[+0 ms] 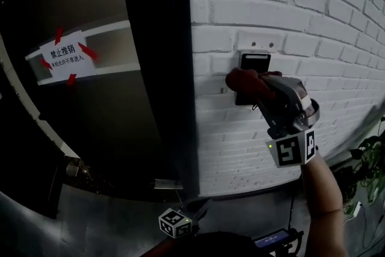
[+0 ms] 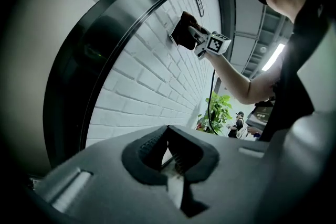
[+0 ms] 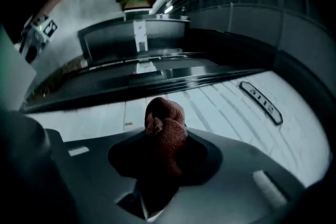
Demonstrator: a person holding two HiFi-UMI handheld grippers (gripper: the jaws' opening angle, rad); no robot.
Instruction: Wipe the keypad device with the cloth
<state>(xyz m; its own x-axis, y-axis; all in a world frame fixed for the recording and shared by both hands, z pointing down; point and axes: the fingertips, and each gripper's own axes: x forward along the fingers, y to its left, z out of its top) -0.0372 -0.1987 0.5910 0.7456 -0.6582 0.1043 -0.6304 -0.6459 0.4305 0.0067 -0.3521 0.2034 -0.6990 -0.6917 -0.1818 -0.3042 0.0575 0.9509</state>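
A black keypad device (image 1: 255, 61) hangs on the white brick wall (image 1: 301, 3). My right gripper (image 1: 257, 87) is shut on a bunched red cloth (image 1: 242, 80) and holds it against the device's left and lower face. In the right gripper view the cloth (image 3: 165, 128) fills the jaws and hides the device. The left gripper view shows the cloth on the device (image 2: 182, 31) from below, with the right gripper (image 2: 195, 38) behind it. My left gripper (image 2: 168, 150) is held low, far from the wall, tips together with nothing between them; its marker cube (image 1: 175, 222) shows at the bottom.
A dark metal door frame (image 1: 159, 69) borders the bricks on the left, with a white sign with red arrows (image 1: 63, 57) beside it. An oval number plate (image 3: 261, 102) is fixed further along the wall. A green plant (image 1: 370, 165) and a dangling cable (image 2: 211, 97) are at the right.
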